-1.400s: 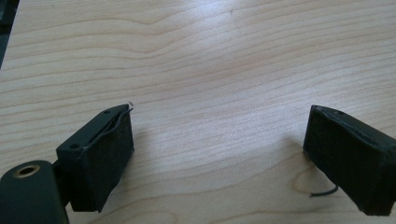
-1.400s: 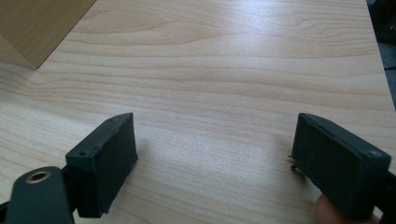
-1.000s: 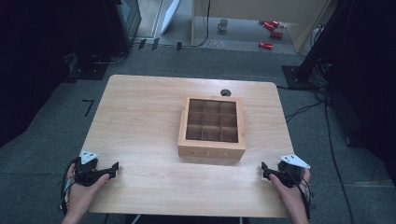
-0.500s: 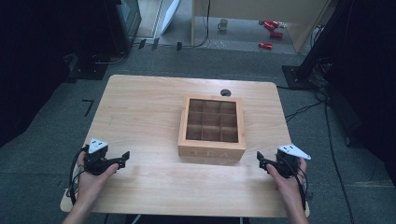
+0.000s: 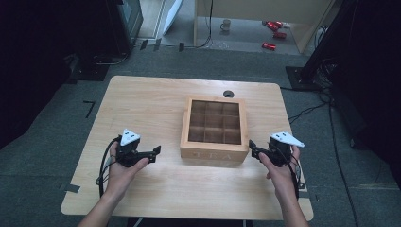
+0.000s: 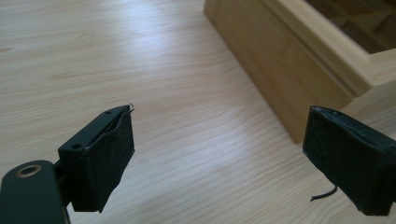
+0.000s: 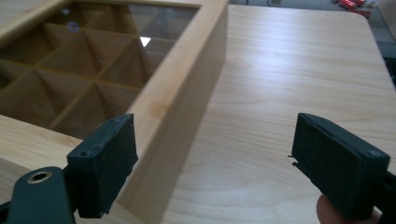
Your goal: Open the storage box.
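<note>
**Centrally placed: wooden tea box with both grippers alongside**

Item one, wooden box (image 5: 215,127): square, pale wood, glazed lid over a three-by-three grid of compartments, lettering "TEA" on the near wall. Sits right of the table's middle, lid closed and flat.

Item two, left gripper (image 5: 153,153): held in the person's left hand (image 5: 120,168), jaws wide apart with nothing between them, pointing at the box's near-left corner, apart from it. In the left gripper view that corner (image 6: 299,70) lies just ahead of the jaws.

Item three, right gripper (image 5: 253,150): held in the right hand (image 5: 279,170), jaws spread wide and empty, just beside the box's near-right corner; touching or not, cannot tell.

Item four, table (image 5: 146,104): light wood grain, rounded corners, a round cable hole (image 5: 228,93) at its far edge.

Surroundings: grey carpet (image 5: 47,156), dark equipment at left and right, a mug (image 5: 226,24) and red cans (image 5: 274,33) on the floor beyond.
</note>
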Tool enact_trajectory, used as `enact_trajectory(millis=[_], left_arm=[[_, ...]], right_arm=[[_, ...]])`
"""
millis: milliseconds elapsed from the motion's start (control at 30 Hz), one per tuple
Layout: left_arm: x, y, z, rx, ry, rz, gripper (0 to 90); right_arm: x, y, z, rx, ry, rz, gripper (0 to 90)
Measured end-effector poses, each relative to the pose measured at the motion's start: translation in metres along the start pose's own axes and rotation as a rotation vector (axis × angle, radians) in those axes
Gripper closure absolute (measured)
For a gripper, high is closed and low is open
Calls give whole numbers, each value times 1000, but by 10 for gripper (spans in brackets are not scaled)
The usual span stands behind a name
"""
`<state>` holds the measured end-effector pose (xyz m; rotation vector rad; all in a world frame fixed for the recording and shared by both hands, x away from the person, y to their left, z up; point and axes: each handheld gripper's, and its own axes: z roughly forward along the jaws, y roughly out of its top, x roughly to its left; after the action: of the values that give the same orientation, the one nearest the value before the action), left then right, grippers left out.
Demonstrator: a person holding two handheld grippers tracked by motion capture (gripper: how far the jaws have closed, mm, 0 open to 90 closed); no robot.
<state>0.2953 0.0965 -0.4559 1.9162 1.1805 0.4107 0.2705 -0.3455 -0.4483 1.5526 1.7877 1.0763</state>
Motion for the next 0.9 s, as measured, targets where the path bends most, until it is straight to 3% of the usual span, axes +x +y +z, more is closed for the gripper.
enact_trajectory(millis=[33, 100, 133, 167, 233, 267, 333, 500, 700, 867, 900], left_arm=[[0, 0, 0, 0, 0, 0, 91], [-10, 3, 6, -2, -57, -18, 91], [-10, 3, 6, -2, -57, -18, 94], [-16, 6, 9, -5, -97, -31, 107], [-19, 7, 11, -8, -107, -32, 127], [-28, 8, 15, -10, -141, -13, 130], [-36, 9, 20, -2, -170, 9, 133], [-51, 8, 37, 31, -191, 33, 139], [-67, 8, 55, 66, -181, 50, 153], [-67, 6, 59, 52, -176, 36, 242], [-65, 7, 59, 50, -194, 19, 240]], right_arm=[[0, 0, 0, 0, 0, 0, 139], [6, 1, 1, -13, 23, 9, 140], [8, 1, 1, -18, 29, 11, 141], [9, 0, 2, -20, 35, 15, 142], [11, 0, 2, -23, 43, 22, 145], [13, -2, 3, -27, 61, 25, 152], [16, -4, 5, -14, 66, 13, 154], [20, -6, 12, -5, 87, 10, 208], [28, -10, 12, -19, 130, -12, 240], [25, -20, 4, -32, 194, -14, 240], [25, -22, 3, -31, 197, -19, 239]])
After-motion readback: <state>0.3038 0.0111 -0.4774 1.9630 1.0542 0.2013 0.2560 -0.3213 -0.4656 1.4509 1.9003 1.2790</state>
